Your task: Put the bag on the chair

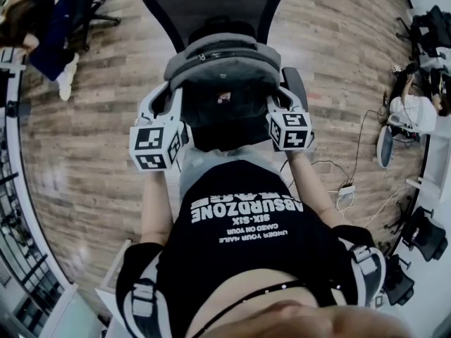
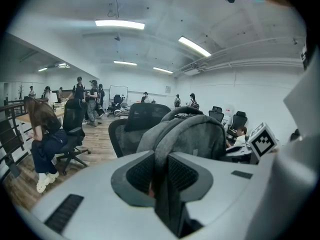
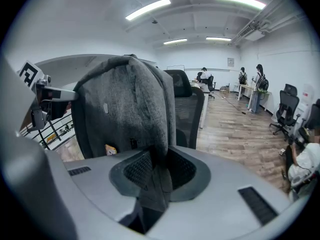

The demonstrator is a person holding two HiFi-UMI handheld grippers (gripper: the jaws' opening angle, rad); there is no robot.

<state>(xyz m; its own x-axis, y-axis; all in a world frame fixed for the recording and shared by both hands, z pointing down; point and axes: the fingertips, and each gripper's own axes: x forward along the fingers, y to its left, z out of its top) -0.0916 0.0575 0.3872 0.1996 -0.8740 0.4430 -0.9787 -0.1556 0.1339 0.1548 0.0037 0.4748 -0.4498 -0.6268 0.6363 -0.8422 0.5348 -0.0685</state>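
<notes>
A grey backpack [image 1: 222,69] hangs between my two grippers, right in front of a black mesh office chair [image 1: 211,5]. My left gripper [image 1: 176,118] is shut on the bag's left shoulder strap [image 2: 162,184], which runs down between its jaws. On the other side, my right gripper [image 1: 278,115] is shut on the right strap [image 3: 156,179]. In the left gripper view the bag [image 2: 192,134] stands upright with the chair's backrest [image 2: 142,116] behind it. From the right gripper view the bag [image 3: 125,109] fills the left and the chair [image 3: 187,109] stands just beyond it.
Wooden floor [image 1: 99,153] lies all round the chair. A seated person [image 2: 45,134] is at the left, other people and office chairs stand farther back. Cables and a power strip [image 1: 345,189] lie on the floor to my right, beside desks.
</notes>
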